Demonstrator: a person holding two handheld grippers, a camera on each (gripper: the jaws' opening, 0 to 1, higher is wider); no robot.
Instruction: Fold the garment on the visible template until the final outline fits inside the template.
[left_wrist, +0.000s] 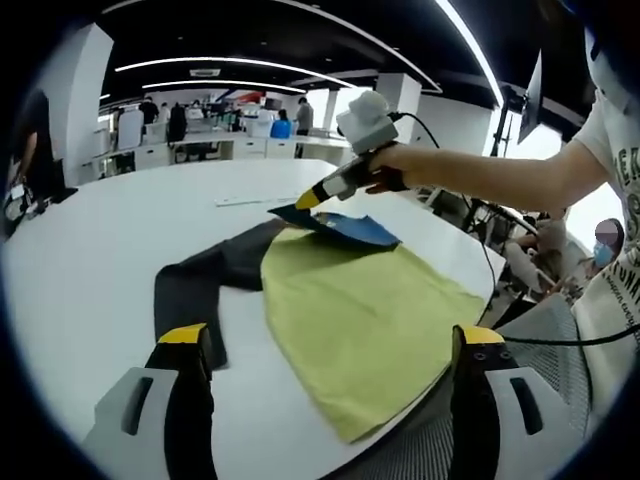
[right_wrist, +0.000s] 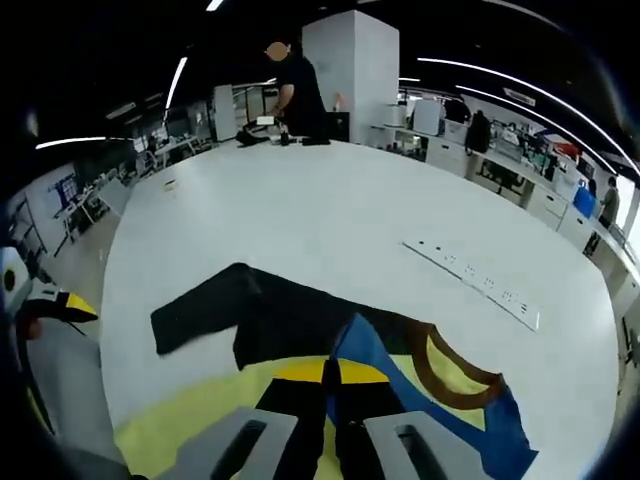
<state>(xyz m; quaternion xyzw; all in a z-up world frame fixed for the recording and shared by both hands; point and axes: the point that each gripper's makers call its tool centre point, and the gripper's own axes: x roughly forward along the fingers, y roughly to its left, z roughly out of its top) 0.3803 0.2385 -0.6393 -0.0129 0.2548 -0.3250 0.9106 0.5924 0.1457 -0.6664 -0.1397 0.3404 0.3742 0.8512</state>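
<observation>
Now, in the left gripper view, the garment (left_wrist: 350, 310) lies on the white table (left_wrist: 90, 270) just beyond the left gripper (left_wrist: 335, 355), whose jaws stand wide and hold nothing. Past it, the right gripper (left_wrist: 305, 200) pinches the blue sleeve. In the right gripper view, its jaws are closed on the garment's blue fabric (right_wrist: 365, 355)

Bright ceiling strips, fisheye-warped edges

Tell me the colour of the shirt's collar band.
Brown, on the blue shirt; the collar shows best in the right gripper view.
</observation>
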